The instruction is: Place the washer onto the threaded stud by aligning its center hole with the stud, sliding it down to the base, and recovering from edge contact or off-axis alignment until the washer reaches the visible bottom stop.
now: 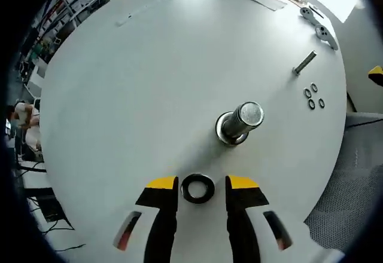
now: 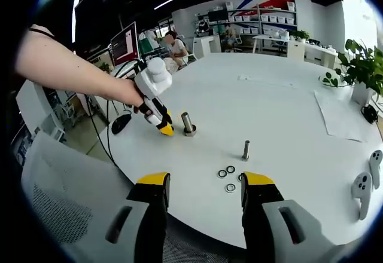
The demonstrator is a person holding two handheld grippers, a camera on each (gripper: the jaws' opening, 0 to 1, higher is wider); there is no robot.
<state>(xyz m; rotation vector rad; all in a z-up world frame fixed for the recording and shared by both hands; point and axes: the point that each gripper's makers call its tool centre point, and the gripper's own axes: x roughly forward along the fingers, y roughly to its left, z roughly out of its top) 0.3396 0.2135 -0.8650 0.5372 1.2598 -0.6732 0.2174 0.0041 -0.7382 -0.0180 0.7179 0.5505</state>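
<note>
Lying flat on the white table, the dark ring-shaped washer sits between the left gripper's open jaws, near the upright stud; whether they touch it is unclear.

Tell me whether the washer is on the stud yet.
Not yet. The washer lies flat on the table between the open left gripper, short of the upright stud.

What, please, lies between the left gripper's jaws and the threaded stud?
A black washer lies flat between the jaws; beyond it, bare white table up to the stud, per the left gripper view.
</note>
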